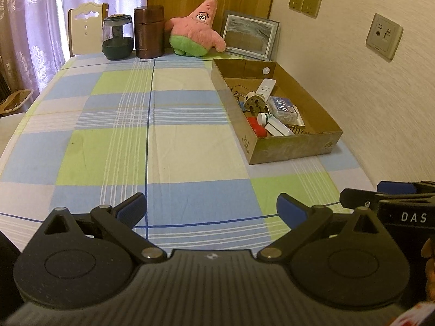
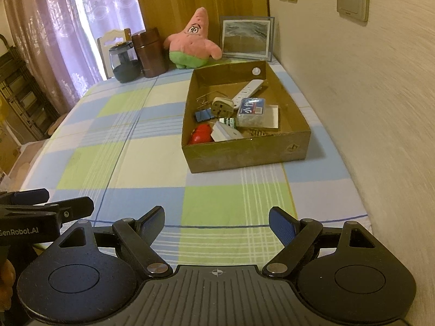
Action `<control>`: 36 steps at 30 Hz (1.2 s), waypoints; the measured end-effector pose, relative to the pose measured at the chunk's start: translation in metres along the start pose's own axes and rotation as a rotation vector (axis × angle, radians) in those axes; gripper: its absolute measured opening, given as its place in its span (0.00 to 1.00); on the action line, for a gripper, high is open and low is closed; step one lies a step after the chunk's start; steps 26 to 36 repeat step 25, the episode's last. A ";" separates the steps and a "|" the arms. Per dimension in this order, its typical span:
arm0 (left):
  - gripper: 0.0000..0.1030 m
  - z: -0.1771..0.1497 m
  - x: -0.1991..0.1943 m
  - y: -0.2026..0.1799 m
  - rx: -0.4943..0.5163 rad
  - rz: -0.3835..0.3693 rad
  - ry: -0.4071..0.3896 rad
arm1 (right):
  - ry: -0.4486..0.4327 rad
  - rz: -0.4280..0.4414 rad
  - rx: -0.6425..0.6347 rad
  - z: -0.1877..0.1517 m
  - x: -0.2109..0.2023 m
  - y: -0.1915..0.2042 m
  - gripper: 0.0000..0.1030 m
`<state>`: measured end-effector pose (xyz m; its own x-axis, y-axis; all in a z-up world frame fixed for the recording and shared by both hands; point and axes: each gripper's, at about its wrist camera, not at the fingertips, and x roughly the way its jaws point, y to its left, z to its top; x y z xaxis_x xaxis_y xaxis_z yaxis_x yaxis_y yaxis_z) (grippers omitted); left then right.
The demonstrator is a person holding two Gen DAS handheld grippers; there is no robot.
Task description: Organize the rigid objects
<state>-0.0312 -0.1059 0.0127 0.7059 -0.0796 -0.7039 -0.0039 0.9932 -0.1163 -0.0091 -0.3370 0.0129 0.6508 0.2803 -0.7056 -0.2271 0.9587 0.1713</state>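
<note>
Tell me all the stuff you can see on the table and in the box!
table: one, blue, green and white checked cloth
box: one, brown cardboard, right side by the wall
things in box: white remote, beige plug, blue card pack, blue clip, red piece, white tube
star toy: one, pink and green, far end
brown can: one, far end
dark jar: one, beside the can
picture frame: one, leaning on wall
chair: one, cream, behind table
left tool: black and blue, open, empty
right tool: black and blue, open, empty
</note>
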 end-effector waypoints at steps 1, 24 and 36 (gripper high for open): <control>0.97 0.000 0.001 0.000 0.000 -0.001 0.001 | 0.000 0.000 -0.001 0.000 0.000 0.000 0.79; 0.97 0.000 -0.001 0.001 -0.024 -0.010 -0.007 | -0.006 0.000 -0.010 0.001 -0.002 0.005 0.79; 0.97 0.001 0.000 0.001 -0.028 -0.013 -0.006 | -0.007 0.000 -0.009 0.001 -0.003 0.006 0.79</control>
